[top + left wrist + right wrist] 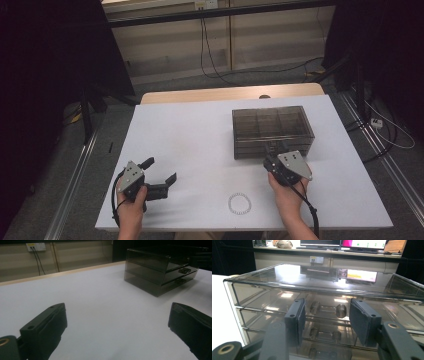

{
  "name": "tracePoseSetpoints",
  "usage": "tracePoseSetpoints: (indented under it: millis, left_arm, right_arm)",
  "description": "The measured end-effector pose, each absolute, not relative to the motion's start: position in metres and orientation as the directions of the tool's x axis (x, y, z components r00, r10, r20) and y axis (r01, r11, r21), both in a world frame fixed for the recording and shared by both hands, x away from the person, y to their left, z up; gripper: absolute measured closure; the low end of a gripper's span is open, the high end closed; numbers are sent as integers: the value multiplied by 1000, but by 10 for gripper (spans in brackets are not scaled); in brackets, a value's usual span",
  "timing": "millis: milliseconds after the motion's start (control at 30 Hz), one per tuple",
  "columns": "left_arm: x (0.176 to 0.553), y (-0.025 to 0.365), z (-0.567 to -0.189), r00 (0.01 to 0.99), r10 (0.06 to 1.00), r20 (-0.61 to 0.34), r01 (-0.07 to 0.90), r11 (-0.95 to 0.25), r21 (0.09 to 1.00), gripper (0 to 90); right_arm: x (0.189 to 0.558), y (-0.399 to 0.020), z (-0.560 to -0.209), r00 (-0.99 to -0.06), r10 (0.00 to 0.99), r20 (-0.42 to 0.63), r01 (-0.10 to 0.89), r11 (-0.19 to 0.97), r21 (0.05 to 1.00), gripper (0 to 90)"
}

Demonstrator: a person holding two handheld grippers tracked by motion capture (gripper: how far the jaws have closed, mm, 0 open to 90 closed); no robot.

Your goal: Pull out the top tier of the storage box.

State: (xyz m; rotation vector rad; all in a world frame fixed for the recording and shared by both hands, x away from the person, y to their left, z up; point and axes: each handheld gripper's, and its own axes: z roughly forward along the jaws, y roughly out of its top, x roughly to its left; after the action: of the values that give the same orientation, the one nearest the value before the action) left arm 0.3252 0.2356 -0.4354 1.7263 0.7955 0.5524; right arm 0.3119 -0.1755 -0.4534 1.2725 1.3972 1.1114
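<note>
Facing the smoked drawer box (322, 315) at the table's (190, 135) far right, right gripper (325, 315) sits at the front, jaws half-spread either side of a drawer handle (328, 311), pads not touching it. Left gripper (162, 175) near-left, jaws wide, empty. Bead ring (239, 204) at the near edge.

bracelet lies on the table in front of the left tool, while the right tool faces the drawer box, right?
Not quite: the bracelet lies nearer the right tool, just left of that hand, as the high view shows. The left tool has bare table ahead. The right tool does face the drawer box.
</note>
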Motion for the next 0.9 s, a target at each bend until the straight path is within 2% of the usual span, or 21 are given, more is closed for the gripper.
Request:
tracePoseSetpoints:
  millis: [300, 900]
  left_arm:
    - [326, 235, -436, 667, 745, -28, 235, -175, 956, 24]
    - [326, 235, -436, 665, 747, -22, 236, -183, 954, 24]
  right_arm:
    - [312, -175, -453, -36, 998, -48, 172, 54, 984, 560]
    - [311, -174, -453, -26, 999, -35, 168, 39, 985, 566]
